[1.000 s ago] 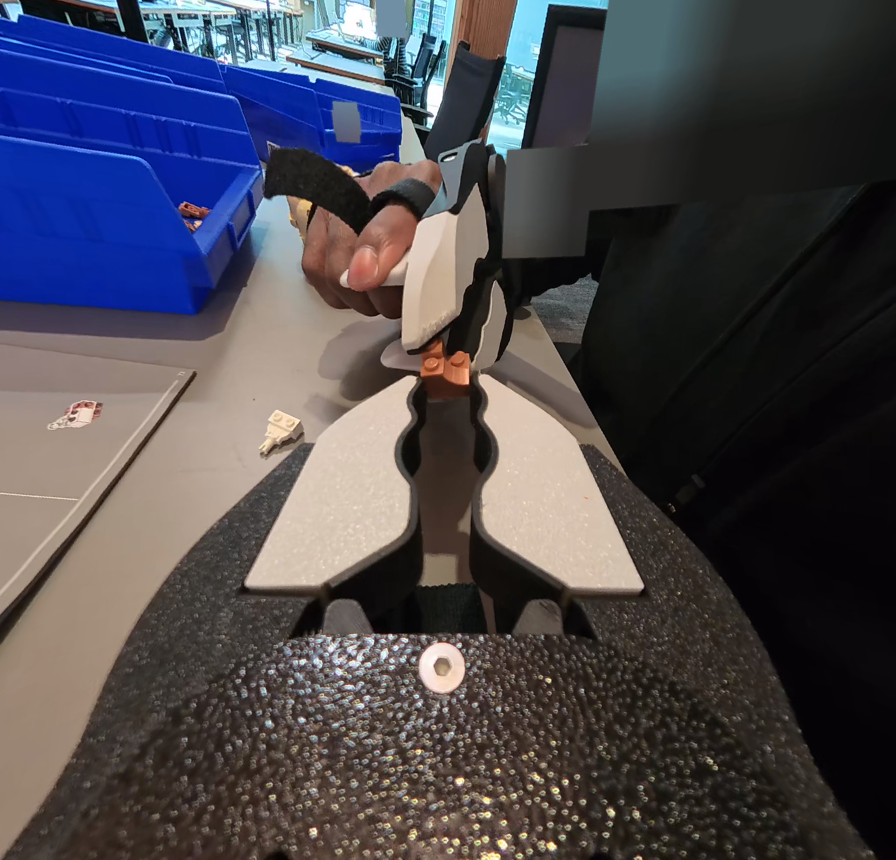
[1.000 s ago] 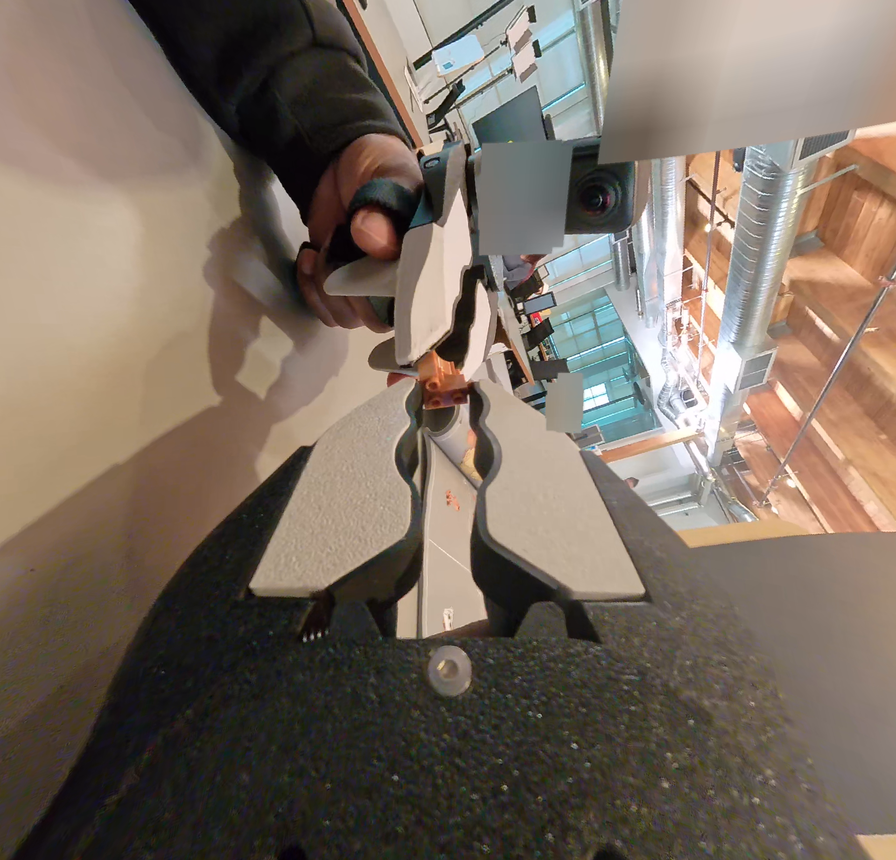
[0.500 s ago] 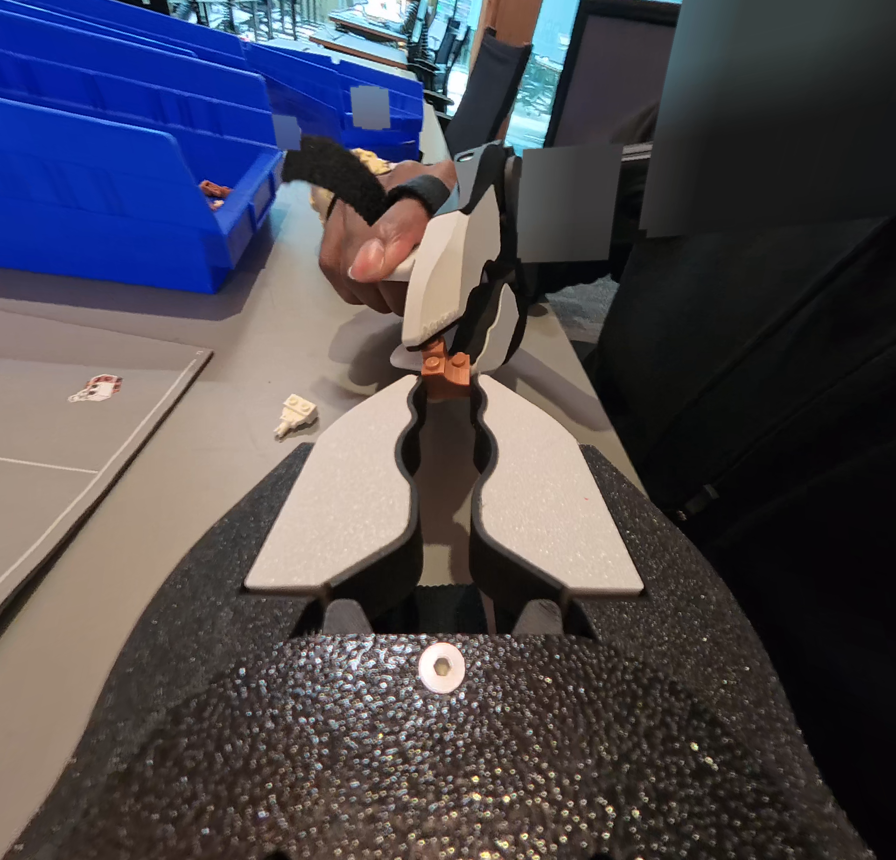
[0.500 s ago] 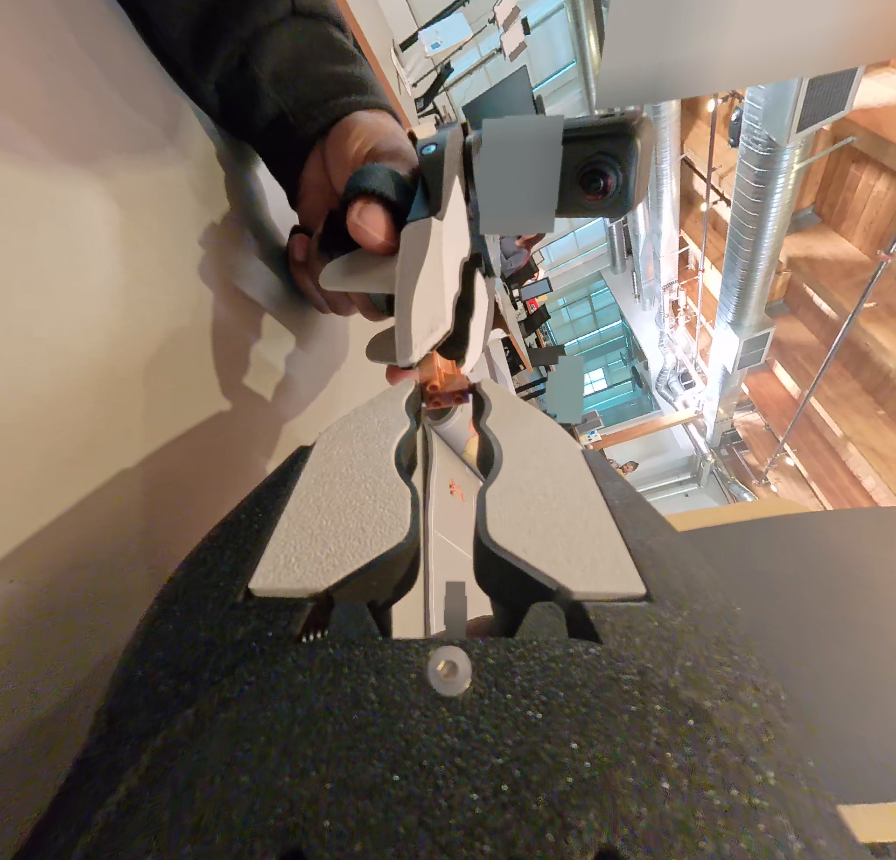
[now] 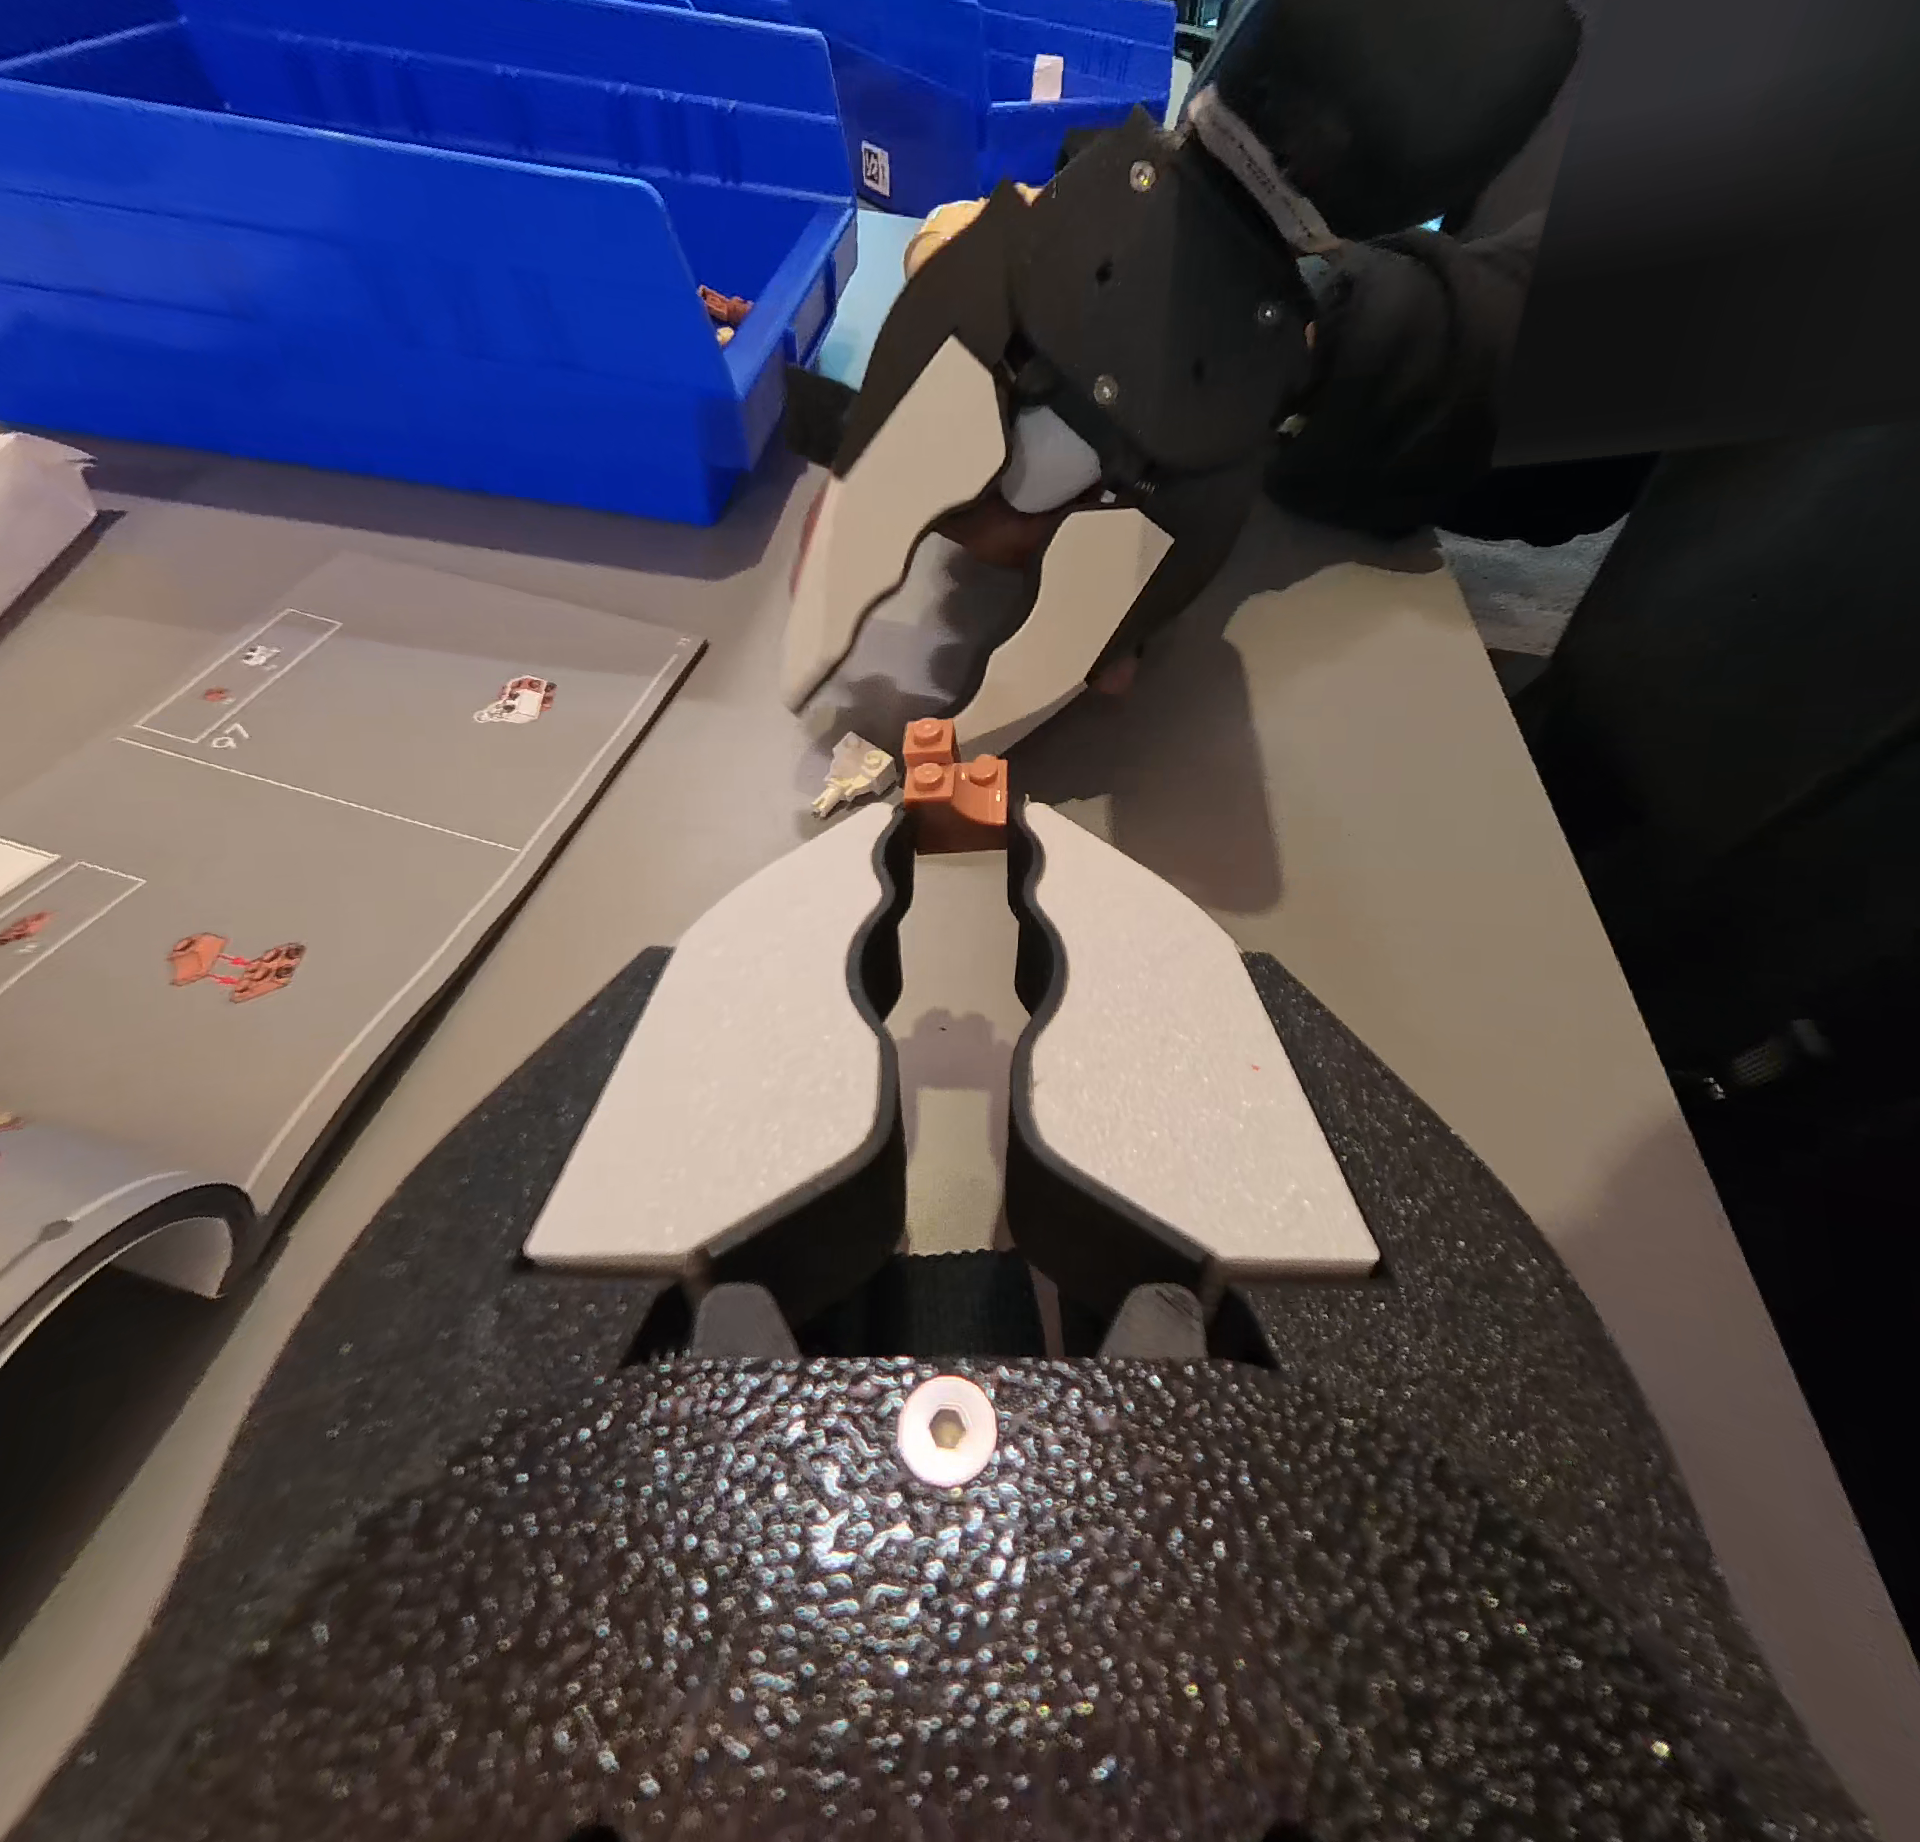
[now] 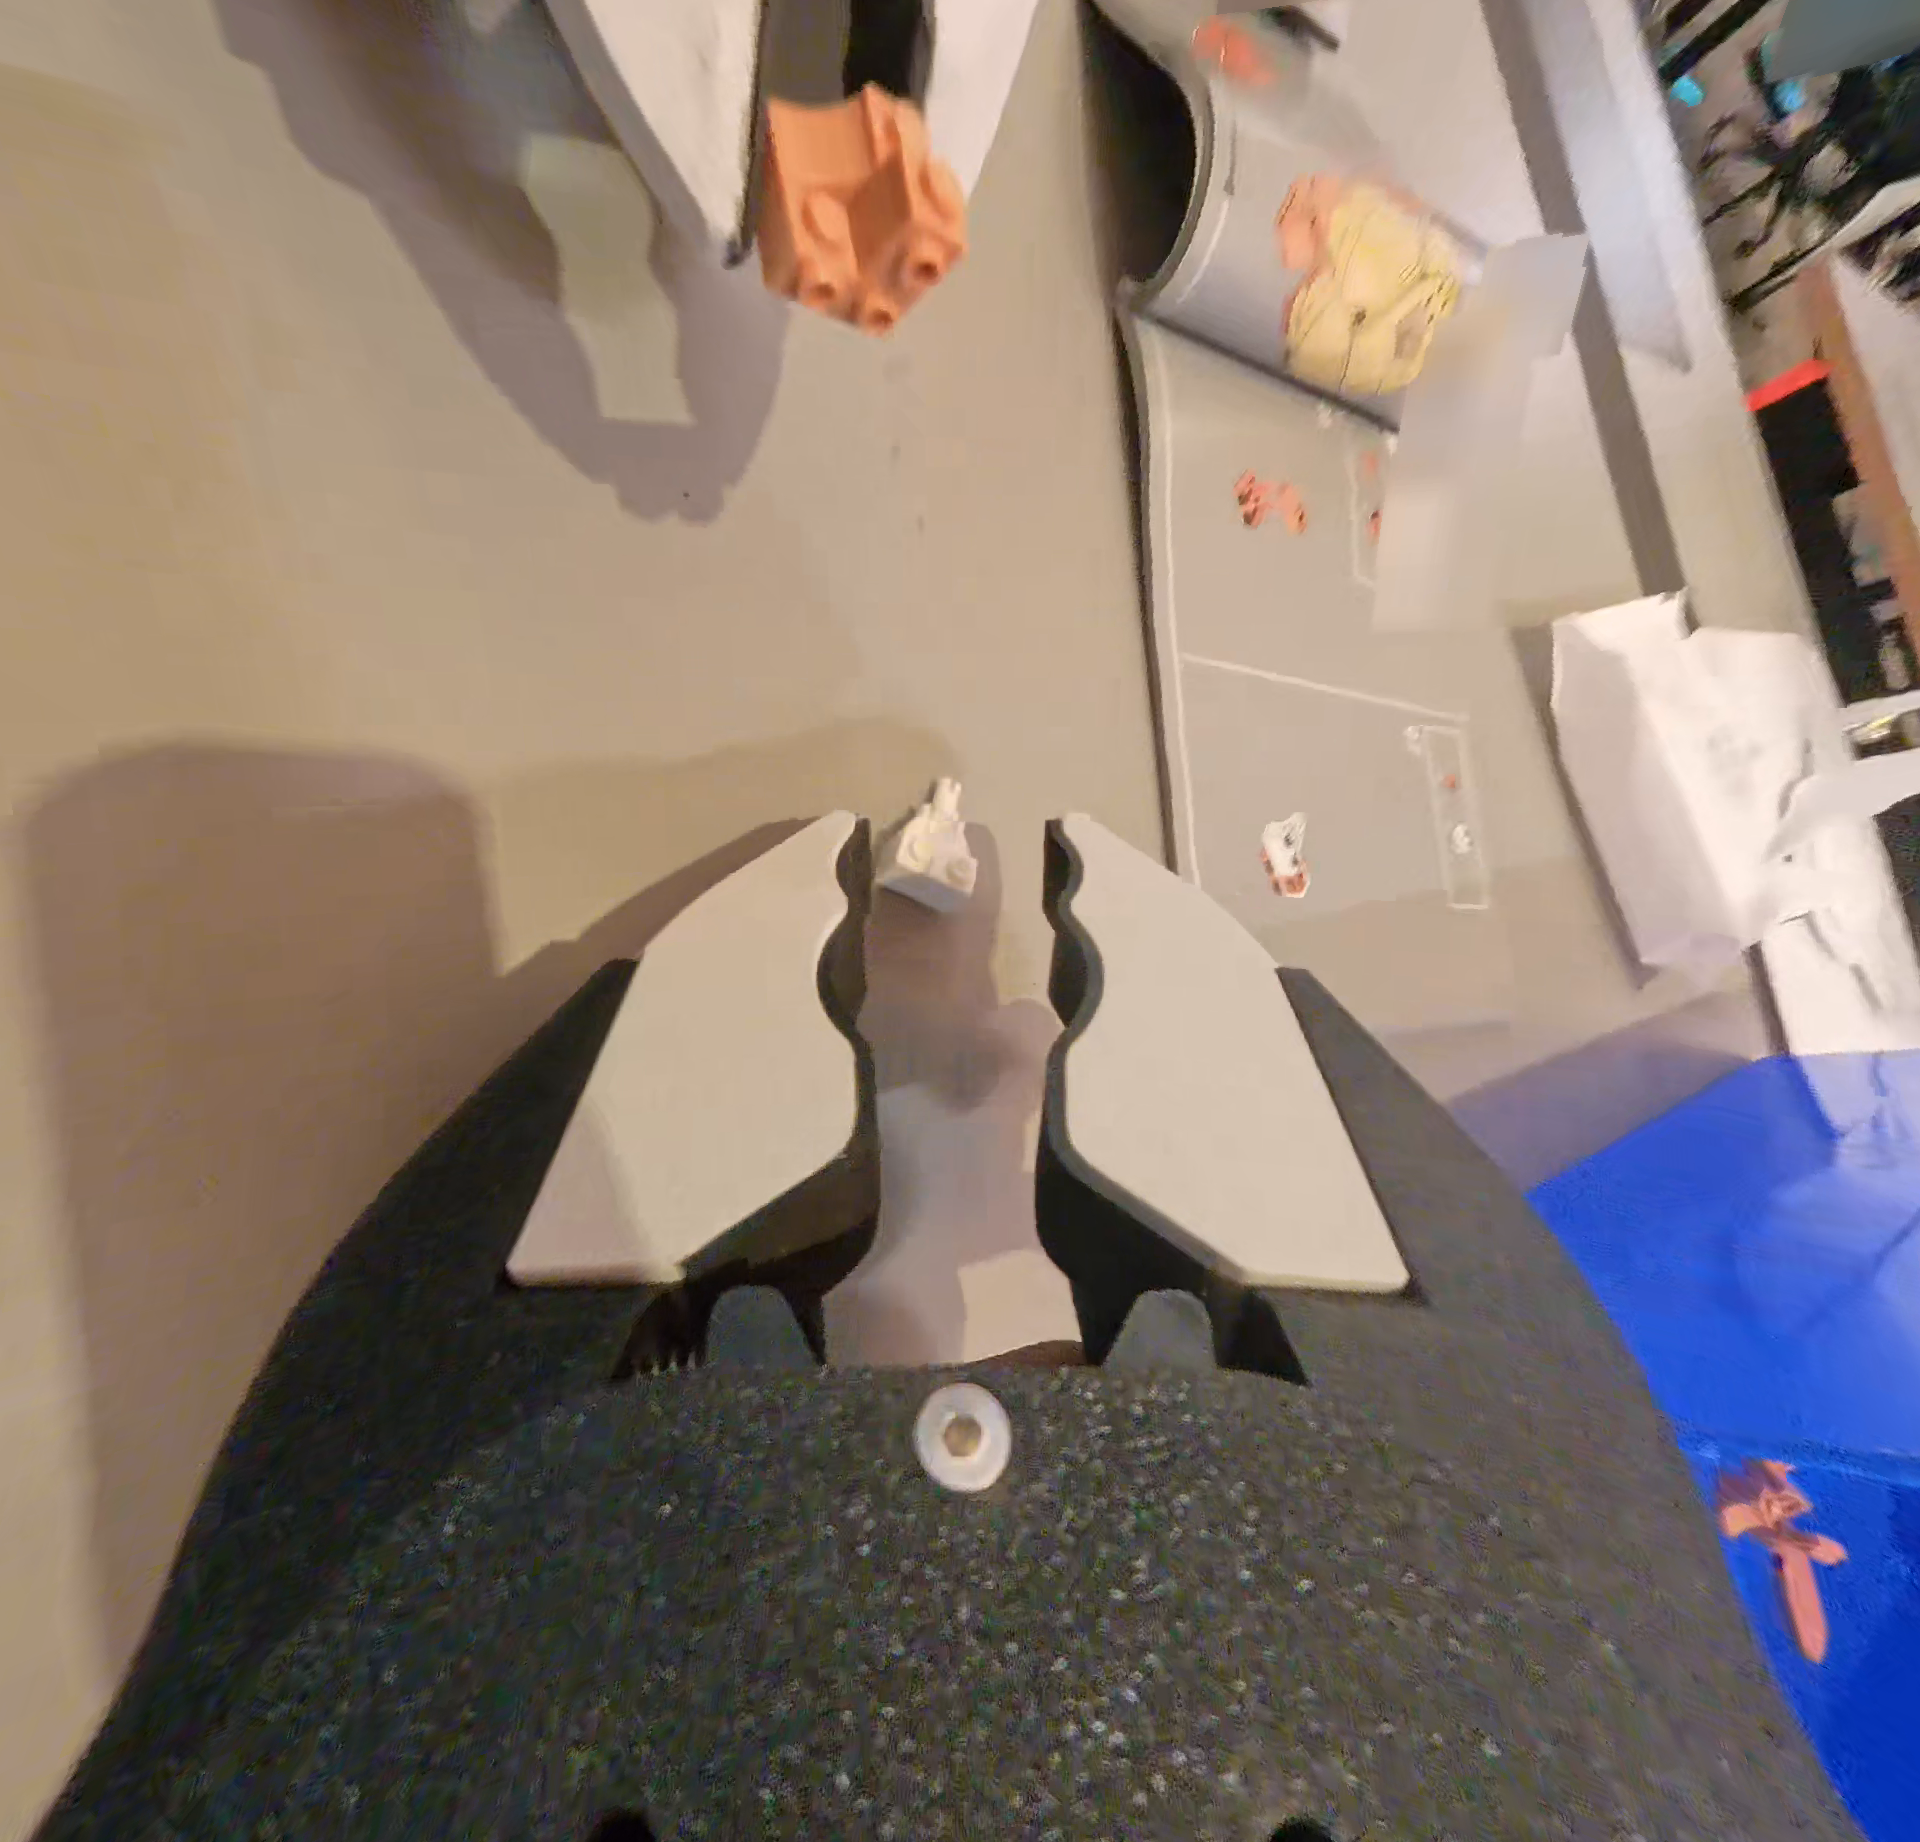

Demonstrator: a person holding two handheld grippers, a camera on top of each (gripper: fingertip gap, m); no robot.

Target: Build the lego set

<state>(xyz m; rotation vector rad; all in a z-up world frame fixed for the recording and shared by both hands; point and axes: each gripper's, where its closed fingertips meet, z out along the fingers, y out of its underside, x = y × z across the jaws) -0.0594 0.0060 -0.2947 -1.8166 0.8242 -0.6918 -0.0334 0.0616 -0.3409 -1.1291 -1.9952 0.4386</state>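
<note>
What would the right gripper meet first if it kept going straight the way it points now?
Probably the small white brick piece lying on the grey table, just ahead of the right gripper. Its jaws stand open and hold nothing. The piece lies nearer the left fingertip; depth is uncertain.

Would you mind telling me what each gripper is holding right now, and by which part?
The left gripper holds the brown brick assembly by its lower sides. The right gripper holds nothing; its fingers stand open around the white piece.

Small piece (image 5: 858, 772) on table (image 5: 1299, 857), right of booklet (image 5: 343, 836).
</note>
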